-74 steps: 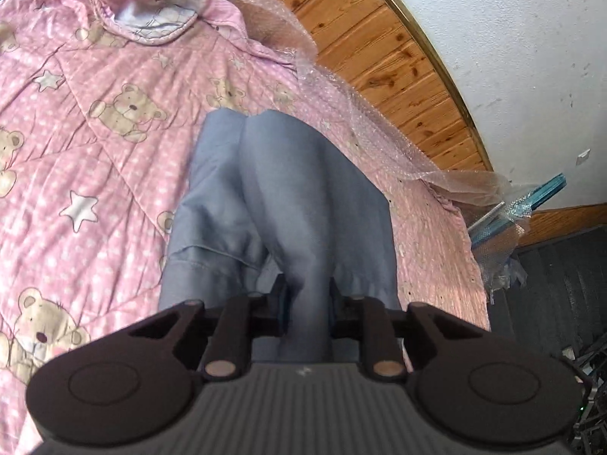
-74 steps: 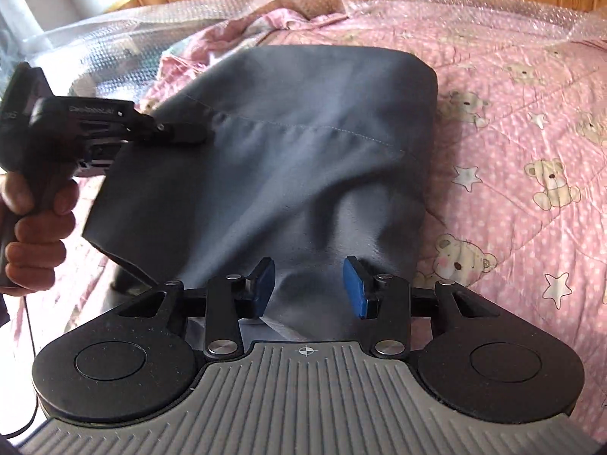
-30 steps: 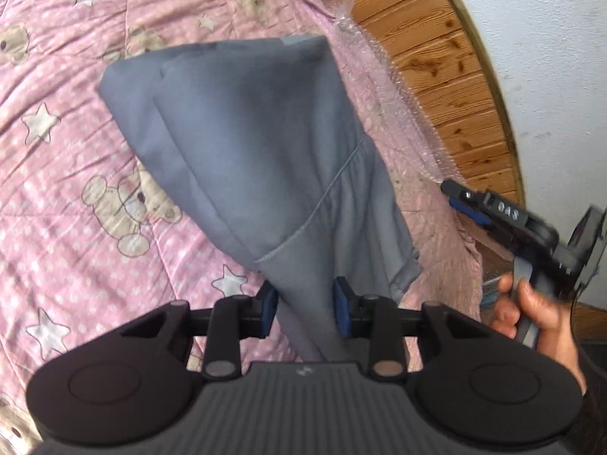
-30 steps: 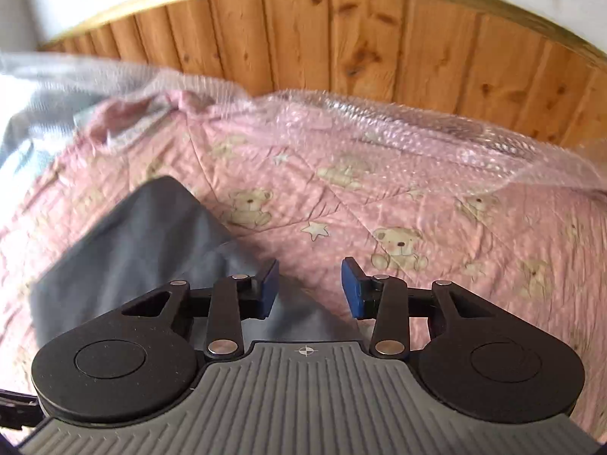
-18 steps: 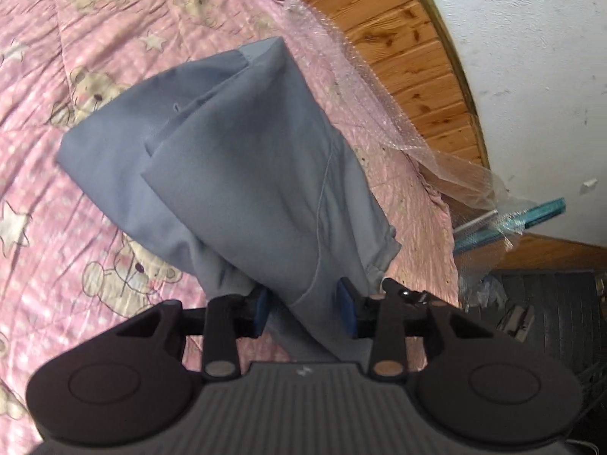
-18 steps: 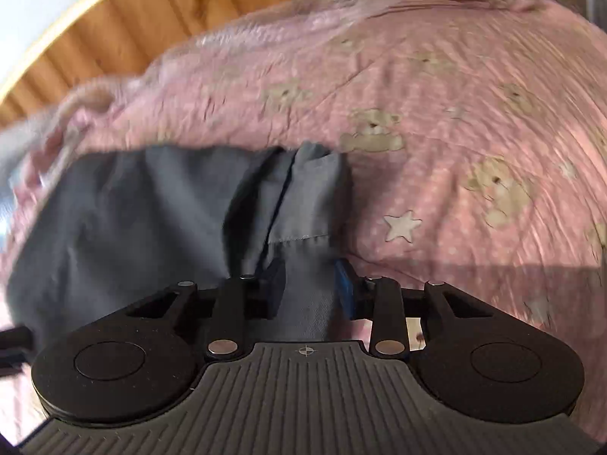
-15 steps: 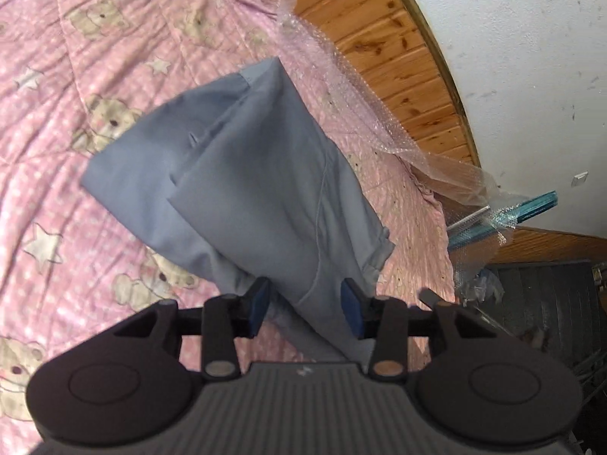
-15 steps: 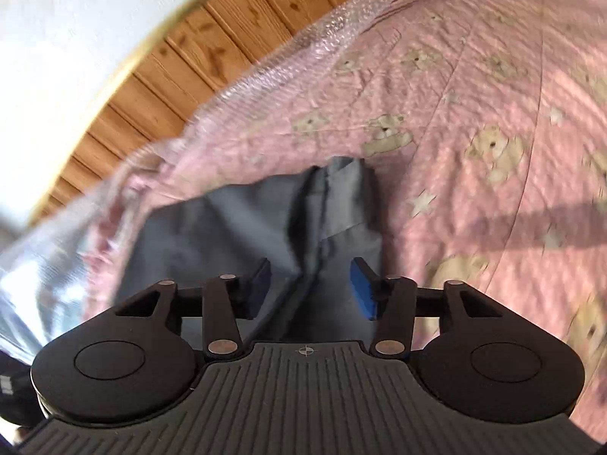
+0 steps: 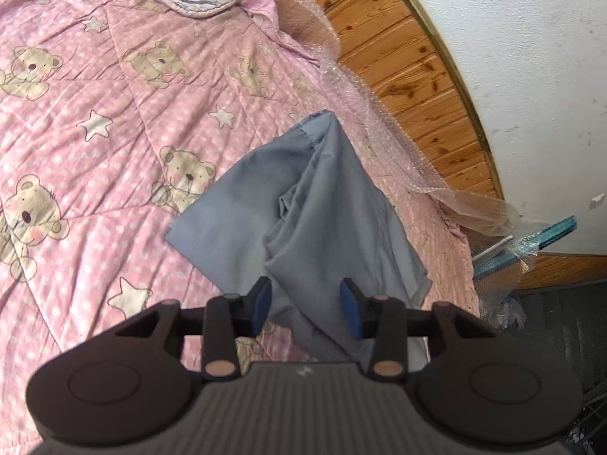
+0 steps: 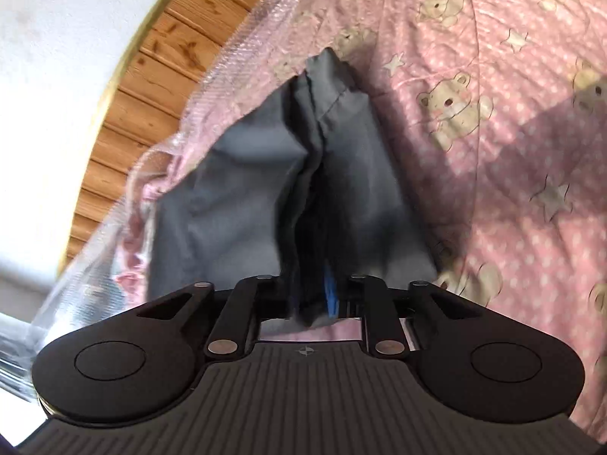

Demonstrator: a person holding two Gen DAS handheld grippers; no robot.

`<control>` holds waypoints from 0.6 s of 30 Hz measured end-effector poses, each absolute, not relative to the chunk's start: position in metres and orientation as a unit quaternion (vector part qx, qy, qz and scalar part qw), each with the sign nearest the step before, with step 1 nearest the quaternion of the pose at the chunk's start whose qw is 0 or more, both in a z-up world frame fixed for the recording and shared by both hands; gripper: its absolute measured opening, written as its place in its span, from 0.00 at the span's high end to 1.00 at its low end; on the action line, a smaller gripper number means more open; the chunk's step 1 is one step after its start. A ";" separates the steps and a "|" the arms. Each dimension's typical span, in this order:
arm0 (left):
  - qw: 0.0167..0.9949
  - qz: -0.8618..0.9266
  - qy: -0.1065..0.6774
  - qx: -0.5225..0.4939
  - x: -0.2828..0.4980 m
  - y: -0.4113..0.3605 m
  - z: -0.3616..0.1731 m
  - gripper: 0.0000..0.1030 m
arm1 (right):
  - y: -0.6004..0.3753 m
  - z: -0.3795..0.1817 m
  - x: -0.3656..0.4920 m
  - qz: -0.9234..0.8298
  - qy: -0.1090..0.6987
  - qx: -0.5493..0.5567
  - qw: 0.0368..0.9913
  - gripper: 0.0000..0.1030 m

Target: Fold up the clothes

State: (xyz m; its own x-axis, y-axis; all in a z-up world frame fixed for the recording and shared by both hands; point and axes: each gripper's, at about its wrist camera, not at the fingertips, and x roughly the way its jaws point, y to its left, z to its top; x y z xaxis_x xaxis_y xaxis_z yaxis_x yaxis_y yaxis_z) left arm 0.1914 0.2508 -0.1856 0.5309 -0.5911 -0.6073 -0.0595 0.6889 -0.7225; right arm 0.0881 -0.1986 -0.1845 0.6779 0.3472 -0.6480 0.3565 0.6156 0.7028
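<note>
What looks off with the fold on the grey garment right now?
The grey garment lies bunched and askew on the pink quilt, a puckered ridge down its middle. The right gripper pinches one end; the left gripper has just opened.

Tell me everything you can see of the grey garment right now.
The grey garment is a plain blue-grey woven piece with stitched hems, partly folded into loose overlapping layers and creased down the middle. It lies on the pink bear-print quilt, near the bubble wrap along the wooden headboard. The right gripper has just closed on a bunched edge. The left gripper has just been opening; cloth lies between its spread jaws, unpressed.
</note>
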 end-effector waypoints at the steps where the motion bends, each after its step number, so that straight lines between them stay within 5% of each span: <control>1: 0.802 -0.167 0.453 -0.352 0.188 0.249 -0.185 0.31 | -0.196 -0.183 0.080 0.008 0.394 0.458 0.797 0.56; 3: 0.800 -0.165 0.459 -0.349 0.192 0.243 -0.191 0.31 | -0.190 -0.186 0.068 0.034 0.383 0.497 0.778 0.20; 16: 0.800 -0.138 0.454 -0.367 0.228 0.234 -0.222 0.26 | -0.167 -0.228 0.108 0.007 0.364 0.522 0.772 0.20; 17: 0.804 -0.136 0.449 -0.365 0.229 0.232 -0.222 0.27 | -0.168 -0.229 0.115 0.000 0.354 0.525 0.774 0.21; 18: 0.802 -0.134 0.449 -0.370 0.230 0.232 -0.219 0.42 | -0.169 -0.229 0.120 0.001 0.352 0.525 0.775 0.33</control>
State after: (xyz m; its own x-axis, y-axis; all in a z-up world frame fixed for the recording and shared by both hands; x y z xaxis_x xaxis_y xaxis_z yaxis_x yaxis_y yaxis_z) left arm 0.2302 0.2324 -0.2192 0.5610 -0.5470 -0.6214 -0.1169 0.6907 -0.7136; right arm 0.1199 -0.1687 -0.2290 0.7526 0.3710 -0.5441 0.3684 0.4477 0.8148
